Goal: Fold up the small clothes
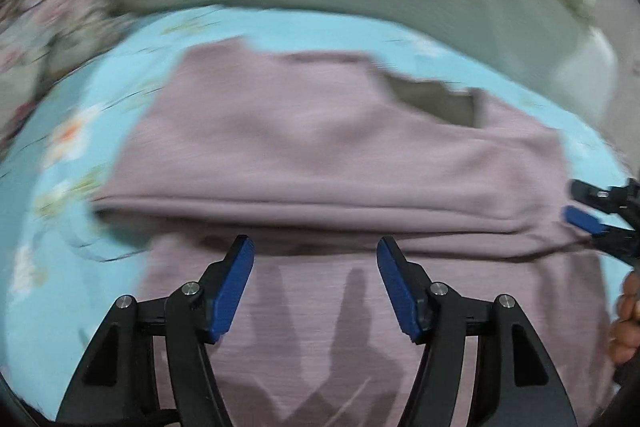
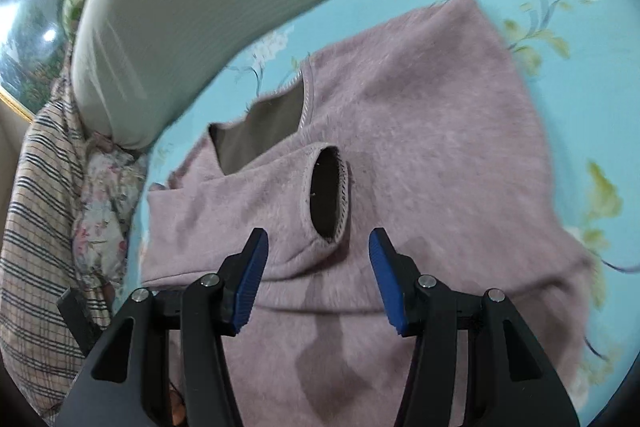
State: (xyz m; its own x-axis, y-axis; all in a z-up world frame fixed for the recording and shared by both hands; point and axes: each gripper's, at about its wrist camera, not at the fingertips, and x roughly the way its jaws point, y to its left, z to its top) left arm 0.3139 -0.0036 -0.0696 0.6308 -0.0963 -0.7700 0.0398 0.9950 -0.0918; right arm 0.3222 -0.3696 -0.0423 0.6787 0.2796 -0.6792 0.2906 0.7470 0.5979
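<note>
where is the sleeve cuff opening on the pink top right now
In the right wrist view the sleeve cuff lies folded across the pink top, just ahead of the open right tool and below the neckline.

The left gripper hangs open above a folded mauve fleece garment on the floral turquoise sheet.

Left hand-held gripper: two black angular finger arms, each tipped with a ribbed blue pad on its inner face and pinned by round silver screws. Right hand-held gripper: same build, black arms, ribbed blue pads, silver screws at the joints behind the pads.
</note>
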